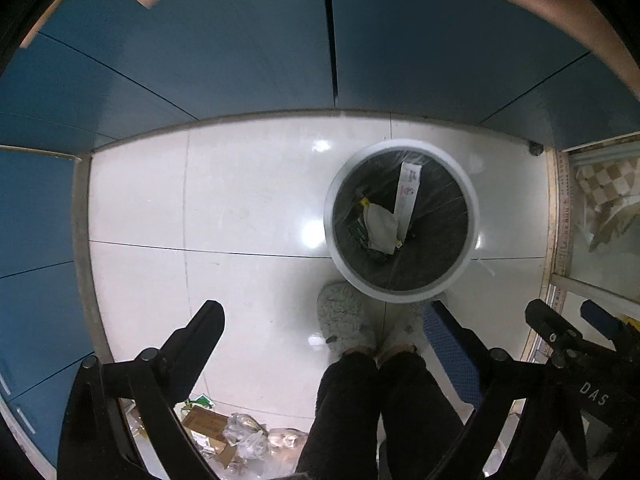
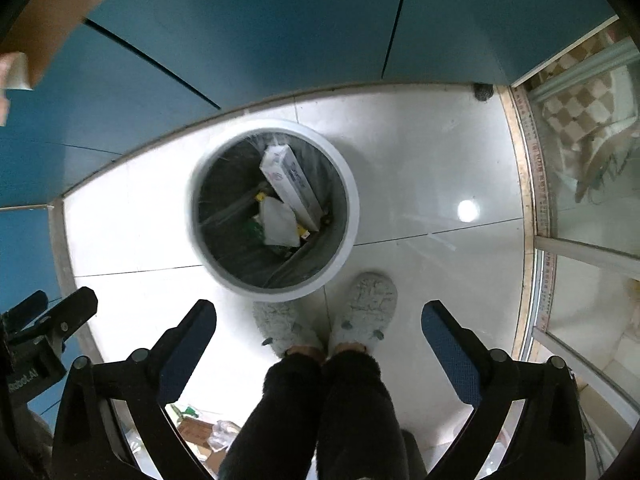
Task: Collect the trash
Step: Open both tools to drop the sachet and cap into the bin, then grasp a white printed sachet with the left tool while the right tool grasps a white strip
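Observation:
A white round trash bin (image 1: 404,282) with a clear liner stands on the floor; it also shows in the right wrist view (image 2: 348,184). Inside lie a long white box (image 1: 408,192) (image 2: 290,184), a crumpled white wrapper (image 1: 380,224) (image 2: 278,222) and a green packet. A pile of loose trash (image 1: 236,436) with a brown cardboard piece and crinkled plastic lies on the floor near my left gripper; a part shows in the right wrist view (image 2: 204,432). My left gripper (image 1: 324,320) is open and empty, high above the floor. My right gripper (image 2: 320,318) is open and empty above the bin's near side.
Blue cabinet doors (image 1: 240,52) line the far side and left. A glass sliding door with a metal track (image 2: 536,200) is on the right. The person's legs and grey fuzzy slippers (image 2: 364,312) stand just before the bin. The floor is glossy white tile (image 1: 200,208).

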Action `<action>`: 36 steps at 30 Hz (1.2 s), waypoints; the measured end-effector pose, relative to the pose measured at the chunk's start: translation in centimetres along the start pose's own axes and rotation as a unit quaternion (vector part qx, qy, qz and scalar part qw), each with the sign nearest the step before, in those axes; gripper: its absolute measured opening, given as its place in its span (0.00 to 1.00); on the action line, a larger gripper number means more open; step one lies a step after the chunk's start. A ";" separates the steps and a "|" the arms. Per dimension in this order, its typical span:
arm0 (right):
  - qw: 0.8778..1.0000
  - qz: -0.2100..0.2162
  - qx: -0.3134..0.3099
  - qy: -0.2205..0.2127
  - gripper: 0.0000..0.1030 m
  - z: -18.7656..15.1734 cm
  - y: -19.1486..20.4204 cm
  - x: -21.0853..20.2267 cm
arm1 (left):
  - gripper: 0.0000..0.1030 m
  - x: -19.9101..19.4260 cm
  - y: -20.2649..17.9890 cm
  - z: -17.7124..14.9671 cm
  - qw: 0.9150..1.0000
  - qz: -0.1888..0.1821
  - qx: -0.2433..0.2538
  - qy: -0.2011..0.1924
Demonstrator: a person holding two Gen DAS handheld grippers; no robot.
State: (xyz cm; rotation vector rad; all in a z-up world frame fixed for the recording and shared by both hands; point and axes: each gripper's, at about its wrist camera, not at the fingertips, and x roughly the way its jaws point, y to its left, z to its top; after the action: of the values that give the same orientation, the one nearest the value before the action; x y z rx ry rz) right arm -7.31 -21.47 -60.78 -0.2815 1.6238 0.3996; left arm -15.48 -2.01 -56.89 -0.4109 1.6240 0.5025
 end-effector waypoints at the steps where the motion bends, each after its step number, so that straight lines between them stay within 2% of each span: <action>1: 1.000 -0.001 -0.002 -0.003 1.00 -0.1 0.0 -1.3 | 0.98 -1.2 0.1 -0.2 1.000 0.001 0.001 -0.004; 6: 0.999 -0.002 -0.009 -0.033 1.00 -1.1 0.1 -10.1 | 0.98 -8.3 0.4 -1.1 1.000 0.004 0.005 -0.027; 12: 0.997 -0.013 -0.012 -0.070 1.00 -2.5 -0.4 -21.3 | 0.98 -16.1 0.9 -2.6 0.999 -0.014 0.001 -0.048; 19: 0.995 -0.001 -0.030 -0.098 1.00 -5.3 -0.1 -32.9 | 0.98 -24.4 0.9 -4.4 0.997 -0.028 0.013 -0.074; 22: 0.994 0.011 -0.031 -0.106 1.00 -6.4 0.3 -36.9 | 0.98 -28.2 1.0 -4.8 0.995 -0.016 0.011 -0.099; 25: 0.992 0.032 -0.027 -0.120 1.00 -7.0 0.8 -40.5 | 0.98 -32.5 1.2 -4.8 0.988 0.002 0.014 -0.152; 29: 0.985 0.065 -0.007 -0.157 1.00 -5.3 0.7 -44.3 | 0.98 -37.5 1.4 -2.5 0.973 0.027 0.014 -0.229; 33: 0.977 0.094 0.029 -0.189 1.00 -0.8 -0.8 -47.4 | 0.98 -40.6 1.4 1.4 0.963 0.029 0.003 -0.268; 36: 0.972 0.096 0.042 -0.210 1.00 3.5 -2.4 -49.2 | 0.98 -41.8 0.9 5.4 0.959 0.042 -0.011 -0.281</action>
State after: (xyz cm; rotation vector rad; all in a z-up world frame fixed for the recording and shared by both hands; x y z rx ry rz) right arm 1.51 -24.87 -12.26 0.0267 1.2486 0.4993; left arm -6.76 0.59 -15.70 -0.1885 1.0870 0.6366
